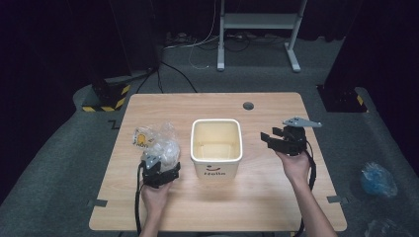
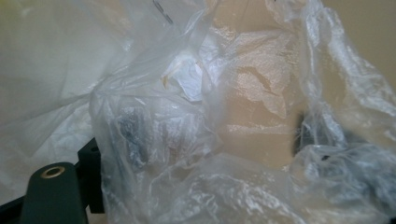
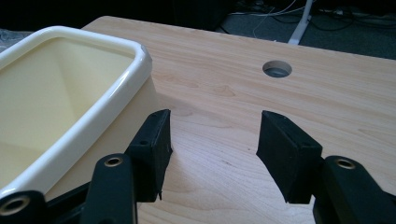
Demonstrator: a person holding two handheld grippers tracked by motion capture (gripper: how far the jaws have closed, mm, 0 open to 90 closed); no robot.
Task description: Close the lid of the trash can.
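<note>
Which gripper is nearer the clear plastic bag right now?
Left. The left gripper is right at the plastic bag, its jaws among the crumpled film. The right gripper hangs open over bare table on the far side of the cream bin.

A cable hole (image 1: 248, 105) is noted in the wooden counter (image 1: 276, 197); a blue plastic bag (image 1: 378, 178) is observed on the floor (image 1: 59, 148).

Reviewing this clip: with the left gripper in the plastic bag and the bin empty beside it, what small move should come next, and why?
Probably lift the plastic bag slightly off the table, provided the left gripper really grips it; film crowds its jaws, but a firm pinch isn't clear. The bin stands empty alongside, and the right gripper waits open, apart from it.
</note>
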